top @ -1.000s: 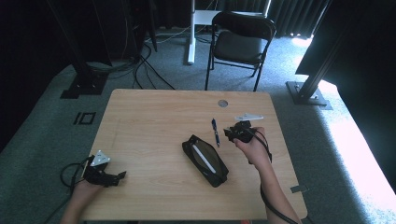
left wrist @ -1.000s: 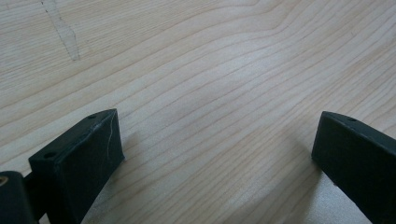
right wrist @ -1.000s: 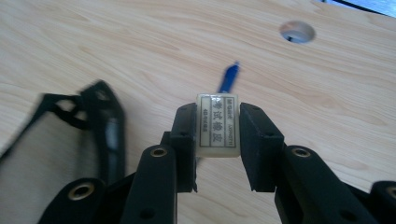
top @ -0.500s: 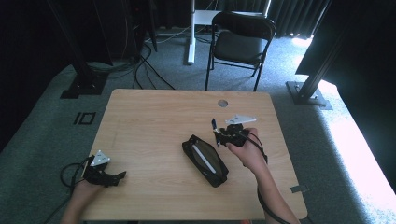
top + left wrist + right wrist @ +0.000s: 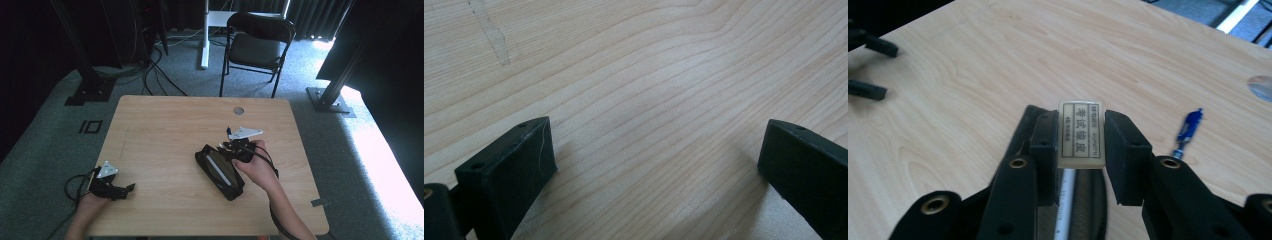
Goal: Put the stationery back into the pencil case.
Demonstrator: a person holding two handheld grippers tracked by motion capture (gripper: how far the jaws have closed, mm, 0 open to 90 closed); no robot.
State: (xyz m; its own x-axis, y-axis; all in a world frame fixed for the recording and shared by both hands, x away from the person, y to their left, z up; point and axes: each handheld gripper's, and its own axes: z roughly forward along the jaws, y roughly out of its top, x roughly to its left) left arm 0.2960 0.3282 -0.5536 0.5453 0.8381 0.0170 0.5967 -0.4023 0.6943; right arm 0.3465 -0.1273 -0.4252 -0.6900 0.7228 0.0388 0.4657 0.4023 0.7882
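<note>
Small pale eraser (image 5: pixel 1081 134) with black print on it, pinched tight between the two black jaws of the right gripper (image 5: pixel 1082 127). Held up in the air, not on the wood. Right under it, the black pencil case (image 5: pixel 1088 200), lying slanted near the middle of the table (image 5: pixel 165 130). Looks open along the top, with something long and pale inside.

Looks like a job of putting things into the case. Picking up the eraser: done. Dropping it in: not yet done. Needs a small move down over the open slit, then a letting go.

Just past the case, a blue pen (image 5: pixel 1188 129), flat on the wood, apart from the case and untouched. Most likely next to go in. After that, maybe shutting the case.

Far off at the near left corner, the left gripper (image 5: pixel 122 189), low over the table. Jaws wide apart, nothing between them but bare wood. No help to the job right now.
</note>
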